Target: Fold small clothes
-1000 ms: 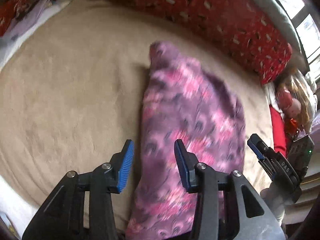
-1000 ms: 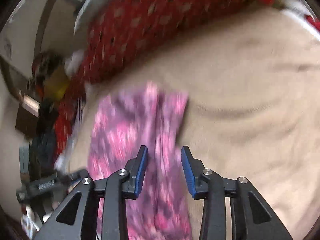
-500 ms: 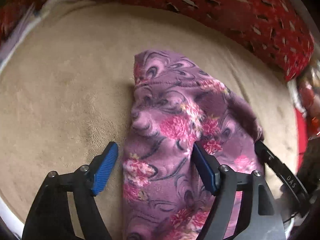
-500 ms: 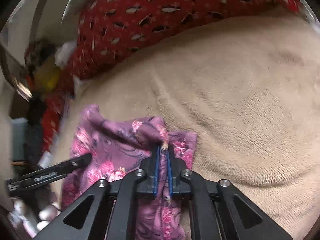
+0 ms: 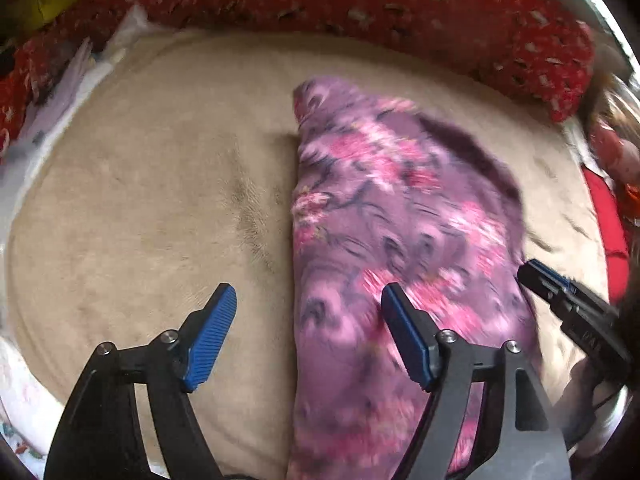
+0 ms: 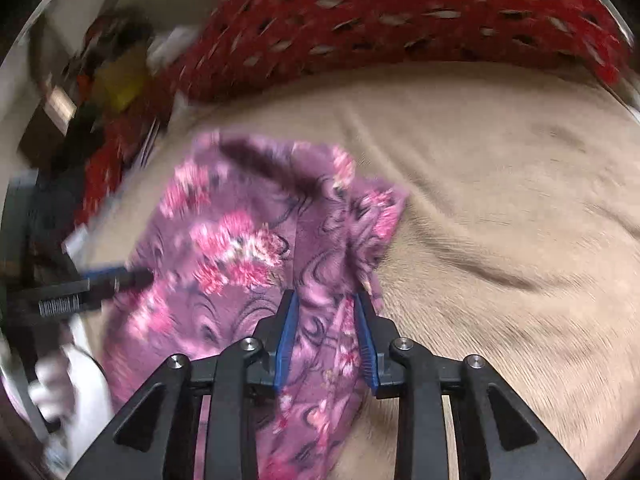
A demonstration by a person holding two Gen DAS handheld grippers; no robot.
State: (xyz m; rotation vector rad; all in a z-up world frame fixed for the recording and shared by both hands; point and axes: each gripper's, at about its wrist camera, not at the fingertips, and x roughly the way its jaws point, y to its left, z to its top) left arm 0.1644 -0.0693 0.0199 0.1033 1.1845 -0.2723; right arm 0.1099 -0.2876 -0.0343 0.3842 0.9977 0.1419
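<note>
A small purple garment with pink flowers [image 5: 400, 240] lies folded lengthwise on a beige fleece blanket [image 5: 160, 200]. My left gripper [image 5: 310, 332] hovers open and wide over the garment's near left edge; one pad is above the blanket, the other above the cloth. The right gripper [image 5: 560, 296] shows at the garment's right side. In the right wrist view the garment [image 6: 240, 240] is bunched, and a ridge of it runs between the fingers of my right gripper [image 6: 326, 334]. Those jaws are opening and the pads stand off the cloth. The left gripper [image 6: 100, 284] reaches in from the left.
A red patterned bolster [image 5: 400, 12] [image 6: 400, 12] runs along the blanket's far edge. Toys and clutter [image 5: 616, 148] crowd the right side, with white and red fabrics [image 5: 60, 92] at the left. Beige blanket [image 6: 500, 220] stretches to the right of the garment.
The left jaws spread wider and shifted so the garment's left edge lies between them. The right jaws pinched a fold of the garment half a second ago and have since parted.
</note>
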